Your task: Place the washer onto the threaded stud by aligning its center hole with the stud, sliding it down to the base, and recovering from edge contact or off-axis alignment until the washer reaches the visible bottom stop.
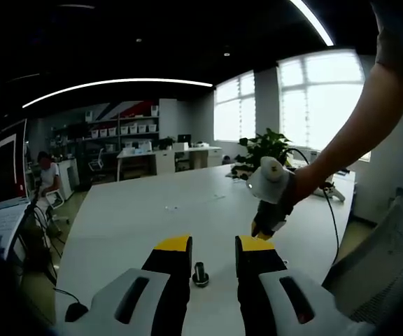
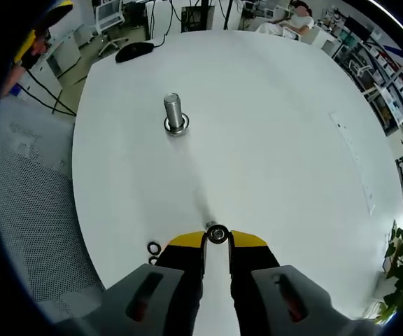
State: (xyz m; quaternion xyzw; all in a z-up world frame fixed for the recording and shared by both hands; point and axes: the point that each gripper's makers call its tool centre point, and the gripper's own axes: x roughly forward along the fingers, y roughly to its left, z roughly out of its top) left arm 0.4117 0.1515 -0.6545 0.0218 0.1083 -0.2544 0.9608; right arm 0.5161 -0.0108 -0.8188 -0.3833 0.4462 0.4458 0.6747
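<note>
Left gripper view: the left tool [image 1: 213, 246], black with yellow tips, hangs low over the white oval desk [image 1: 138, 210] with its jaws apart and nothing between them. The short metal threaded stud [image 1: 200, 273] stands upright on the desk, seen in the gap between the jaws. To the right and further off, the right tool [image 1: 263, 231] points down toward the desk, carried by a person's hand [image 1: 296, 187]; a green potted plant [image 1: 266, 147] stands behind it at the far edge of the desk.

Right gripper view: the threaded stud [image 2: 175, 113] stands on its wide base, upper left of centre, well apart from the tool. At the bottom, the right tool [image 2: 217, 239] has its jaws nearly closed on a small silver ring-shaped washer [image 2: 217, 233], held at the fingertips above the desk [image 2: 292, 140]. Spare dark washers [image 2: 153, 248] lie on the desk just left of the left jaw. A black computer mouse [image 2: 134, 50] lies near the far edge.
</note>
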